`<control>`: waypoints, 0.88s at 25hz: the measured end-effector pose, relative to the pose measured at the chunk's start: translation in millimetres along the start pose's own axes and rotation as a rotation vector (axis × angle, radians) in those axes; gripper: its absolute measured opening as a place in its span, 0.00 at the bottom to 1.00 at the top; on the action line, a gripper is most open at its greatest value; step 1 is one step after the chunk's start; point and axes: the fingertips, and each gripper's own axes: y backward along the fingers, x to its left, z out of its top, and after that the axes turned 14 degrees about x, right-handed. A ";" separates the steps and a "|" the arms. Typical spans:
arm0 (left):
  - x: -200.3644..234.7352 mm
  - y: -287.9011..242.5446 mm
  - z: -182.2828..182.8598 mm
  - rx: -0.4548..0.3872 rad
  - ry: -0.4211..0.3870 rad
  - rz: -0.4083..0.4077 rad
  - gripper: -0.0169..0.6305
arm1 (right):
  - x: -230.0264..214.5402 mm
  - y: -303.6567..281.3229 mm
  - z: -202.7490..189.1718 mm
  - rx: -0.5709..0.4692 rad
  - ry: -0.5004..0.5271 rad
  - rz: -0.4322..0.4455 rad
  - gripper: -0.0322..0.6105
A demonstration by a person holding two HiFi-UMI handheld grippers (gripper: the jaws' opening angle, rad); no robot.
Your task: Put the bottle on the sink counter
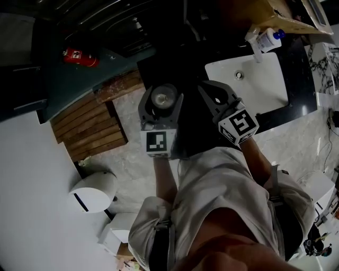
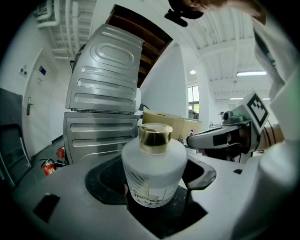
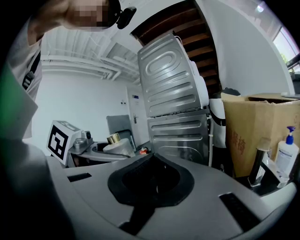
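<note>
Sink counter (image 1: pixel 300 74) dim, partly hidden; left gripper (image 1: pixel 160 119) grips bottle (image 2: pixel 153 171).

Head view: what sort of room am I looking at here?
Probably a bathroom or washroom: a white sink set in a black counter, a pump bottle beside its tap, and what looks like a toilet.

Black counter (image 1: pixel 301 79) at upper right of frame is carrying a white sink basin (image 1: pixel 254 90). Pump bottle (image 1: pixel 270 39) and cardboard box (image 1: pixel 275 13) are sitting at its top edge.
</note>
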 end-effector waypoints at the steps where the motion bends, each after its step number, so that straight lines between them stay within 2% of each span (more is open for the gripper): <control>1: 1.7 -3.3 -1.0 0.000 -0.001 -0.004 0.54 | -1.4 -3.5 -1.2 0.003 -0.002 -0.004 0.05; 22: 34.6 -58.5 -36.7 0.055 0.014 -0.049 0.54 | -19.6 -67.8 -29.1 0.069 -0.019 -0.047 0.05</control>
